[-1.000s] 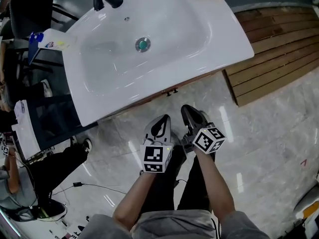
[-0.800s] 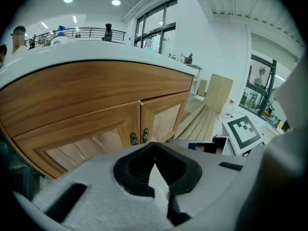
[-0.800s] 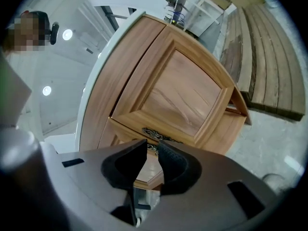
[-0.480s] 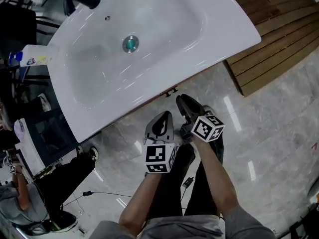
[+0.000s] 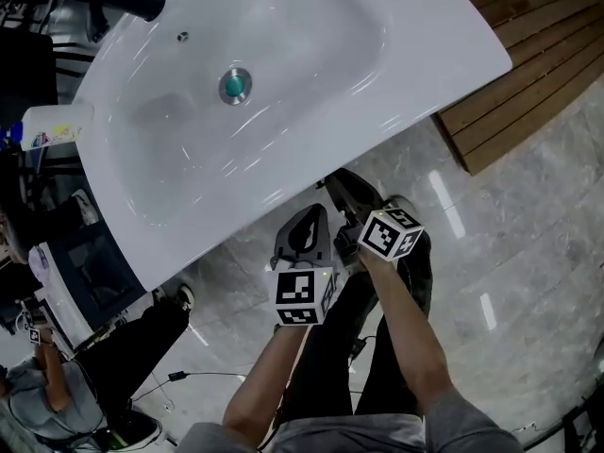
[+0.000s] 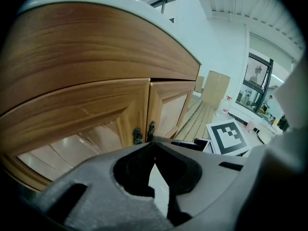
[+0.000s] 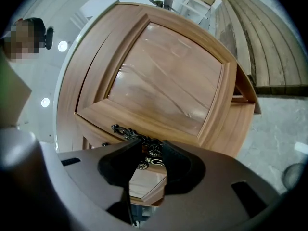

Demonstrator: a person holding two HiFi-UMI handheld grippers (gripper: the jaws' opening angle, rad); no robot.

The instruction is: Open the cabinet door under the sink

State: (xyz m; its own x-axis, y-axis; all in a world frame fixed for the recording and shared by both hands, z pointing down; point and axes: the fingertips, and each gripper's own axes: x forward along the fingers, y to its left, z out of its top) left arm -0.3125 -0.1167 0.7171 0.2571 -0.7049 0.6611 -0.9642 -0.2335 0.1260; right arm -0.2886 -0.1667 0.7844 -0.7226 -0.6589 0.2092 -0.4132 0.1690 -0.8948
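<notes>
head view: left gripper point(image 5: 311, 217) and right gripper point(image 5: 342, 189) are held low under the white ceramic sink point(image 5: 311, 92) | left gripper view: jaws are closed, empty; light wooden cabinet doors point(image 6: 115, 110) are shut | right gripper view: jaws are parted astride the dark ornate metal handle point(image 7: 122, 130), ready for grasping

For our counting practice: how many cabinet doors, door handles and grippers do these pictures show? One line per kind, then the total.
Doors: 2
Handles: 2
Grippers: 2, left gripper and right gripper
Total: 6
</notes>
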